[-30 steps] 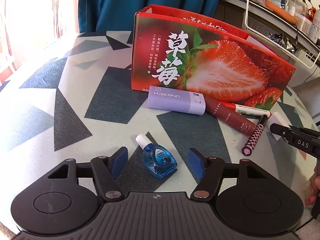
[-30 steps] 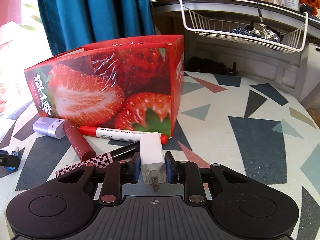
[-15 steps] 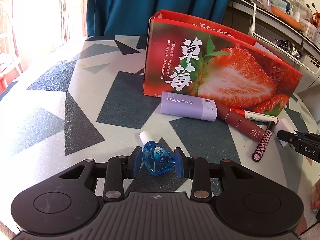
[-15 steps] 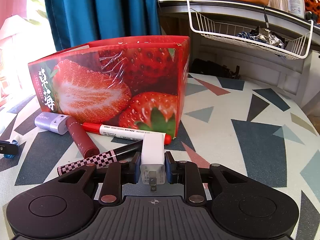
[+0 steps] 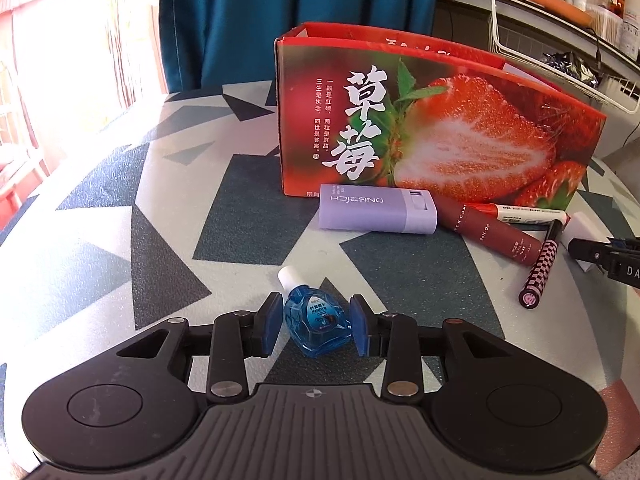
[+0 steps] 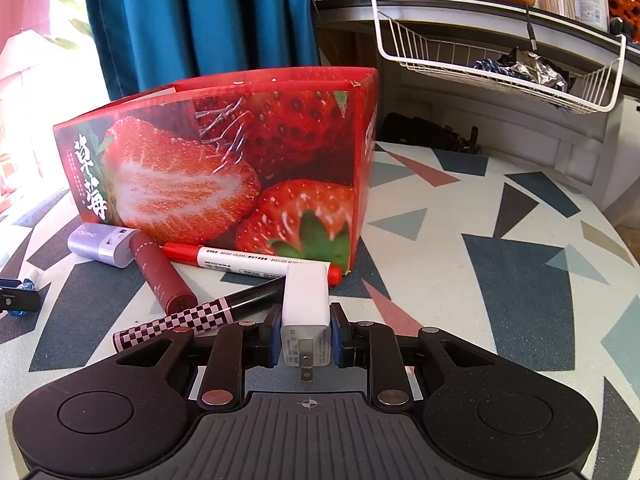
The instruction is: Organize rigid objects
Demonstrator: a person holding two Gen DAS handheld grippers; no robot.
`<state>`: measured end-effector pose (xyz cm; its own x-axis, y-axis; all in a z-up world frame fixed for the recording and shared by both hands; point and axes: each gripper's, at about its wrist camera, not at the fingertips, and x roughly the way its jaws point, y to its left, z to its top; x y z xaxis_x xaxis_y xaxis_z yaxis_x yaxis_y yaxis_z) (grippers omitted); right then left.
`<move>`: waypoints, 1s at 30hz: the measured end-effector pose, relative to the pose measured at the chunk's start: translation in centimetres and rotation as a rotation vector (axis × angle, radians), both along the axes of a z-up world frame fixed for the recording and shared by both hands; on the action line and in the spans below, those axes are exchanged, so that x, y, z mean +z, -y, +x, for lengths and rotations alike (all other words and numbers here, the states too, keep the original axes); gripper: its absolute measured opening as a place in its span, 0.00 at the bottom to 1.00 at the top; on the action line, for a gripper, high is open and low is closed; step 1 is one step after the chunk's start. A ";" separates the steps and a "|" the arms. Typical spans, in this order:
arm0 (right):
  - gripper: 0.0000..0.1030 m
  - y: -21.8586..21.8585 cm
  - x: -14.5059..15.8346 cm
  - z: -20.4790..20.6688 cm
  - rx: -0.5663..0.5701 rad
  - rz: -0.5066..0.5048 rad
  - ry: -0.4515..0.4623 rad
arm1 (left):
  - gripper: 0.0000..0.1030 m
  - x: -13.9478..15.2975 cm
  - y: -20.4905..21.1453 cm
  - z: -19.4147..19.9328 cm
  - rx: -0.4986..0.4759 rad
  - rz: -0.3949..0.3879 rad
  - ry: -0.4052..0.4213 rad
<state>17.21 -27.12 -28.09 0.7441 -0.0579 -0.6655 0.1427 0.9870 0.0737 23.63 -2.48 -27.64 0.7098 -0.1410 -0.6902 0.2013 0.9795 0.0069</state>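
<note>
A small blue eye-drop bottle (image 5: 318, 322) with a white cap lies on the patterned table (image 5: 120, 240). It sits between the blue pads of my left gripper (image 5: 316, 326); both pads touch its sides while the jaws are opening slightly. My right gripper (image 6: 306, 336) is shut on a white plug charger (image 6: 306, 300), prongs toward the camera. Behind stands the open red strawberry box (image 5: 440, 128). Along its front lie a lilac case (image 5: 376, 214), a dark red tube (image 5: 488, 232), a red-capped white marker (image 6: 256, 262) and a pink checkered pen (image 6: 180, 322).
A teal curtain (image 6: 200, 20) hangs behind the table. At the right, a white wire basket (image 6: 500, 72) hangs under a cluttered shelf. The table's rounded edge runs close to the right of the box.
The left jaws came in from wide open onto the blue bottle, and the left view shifted slightly. The right gripper kept hold of the charger without moving.
</note>
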 end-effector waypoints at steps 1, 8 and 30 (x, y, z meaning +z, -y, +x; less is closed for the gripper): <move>0.21 0.1 0.0 0.0 -0.001 0.003 -0.003 | 0.39 0.0 0.1 0.0 -0.002 0.003 0.001; 0.21 0.5 -0.2 0.8 -0.007 0.020 -0.021 | 0.42 -0.1 0.2 -0.3 -0.018 0.009 0.012; 0.20 0.6 0.2 -0.3 -0.036 0.018 0.023 | 0.35 0.6 -0.9 -0.7 -0.007 -0.060 0.030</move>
